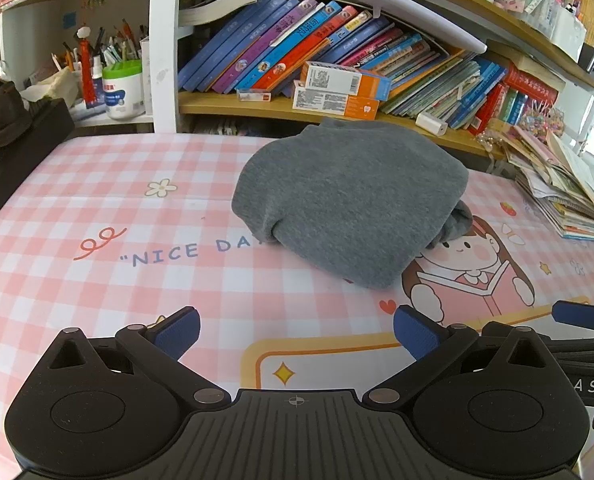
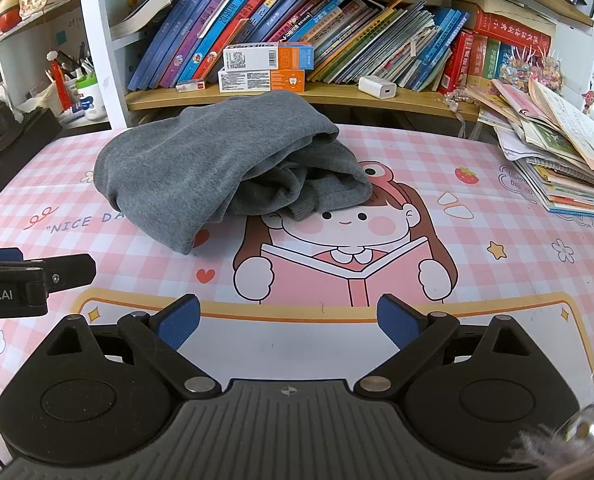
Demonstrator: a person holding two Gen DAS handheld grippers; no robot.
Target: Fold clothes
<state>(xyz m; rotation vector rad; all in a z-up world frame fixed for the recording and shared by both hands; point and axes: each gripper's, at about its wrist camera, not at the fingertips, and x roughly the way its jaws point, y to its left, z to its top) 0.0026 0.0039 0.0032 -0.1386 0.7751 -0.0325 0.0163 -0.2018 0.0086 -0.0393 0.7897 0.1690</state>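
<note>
Pink checked tablecloth [image 1: 97, 184] is filling both frames; the grey garment [image 1: 349, 200], folded, is lying upper centre. Left gripper [image 1: 296, 334] and right gripper [image 2: 288, 322] are hanging spread wide and empty below it. Judging by loose layers, tucking evenly seems wise.

The sweater [image 2: 217, 164] is lying on the tabletop [image 2: 477, 216] toward its far edge, ahead of my grippers, below the bookshelf [image 2: 337, 98]; papers [image 2: 557, 160] are piling at the far right corner.
</note>
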